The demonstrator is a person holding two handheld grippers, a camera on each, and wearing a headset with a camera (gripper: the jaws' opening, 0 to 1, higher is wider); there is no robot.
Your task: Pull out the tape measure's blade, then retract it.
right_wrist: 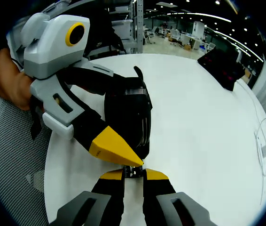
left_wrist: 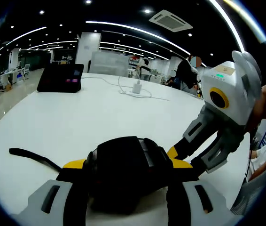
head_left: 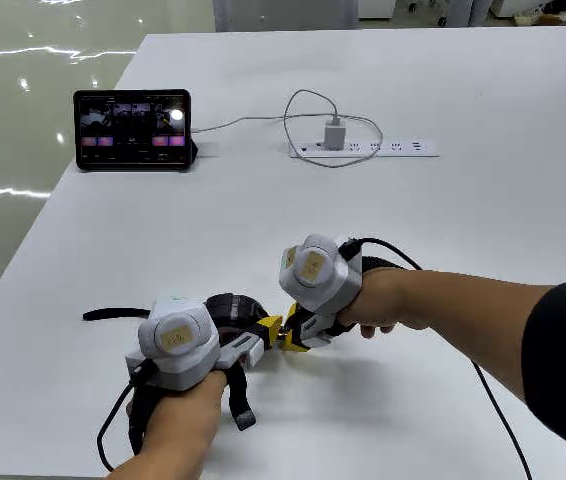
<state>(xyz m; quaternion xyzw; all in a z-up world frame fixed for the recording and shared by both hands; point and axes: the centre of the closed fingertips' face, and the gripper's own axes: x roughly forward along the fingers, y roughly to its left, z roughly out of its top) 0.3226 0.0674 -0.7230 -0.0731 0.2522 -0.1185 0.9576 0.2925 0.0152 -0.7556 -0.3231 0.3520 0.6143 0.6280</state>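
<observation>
One tape measure (head_left: 235,312) sits at six o'clock in the head view. Left gripper view: the left gripper (left_wrist: 126,165) clamps its case. Right gripper view: the right gripper (right_wrist: 134,175), jaws narrow, pinches the blade tip (right_wrist: 134,171) at six o'clock; a weak pinch could slip.

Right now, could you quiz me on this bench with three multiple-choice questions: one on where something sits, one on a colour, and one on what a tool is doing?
1. Where is the tablet on the table?
A near edge, right
B far side, left
C hanging off the edge

2. What colour is the case of the tape measure?
A black
B red
C white

3. The right tool is:
A wide open
B lying flat on the table
C shut on the blade tip

Answers:
1. B, the head view shows it standing far off to the left.
2. A, the case is plainly black.
3. C, the tool's yellow tips pinch the small metal tip.
</observation>
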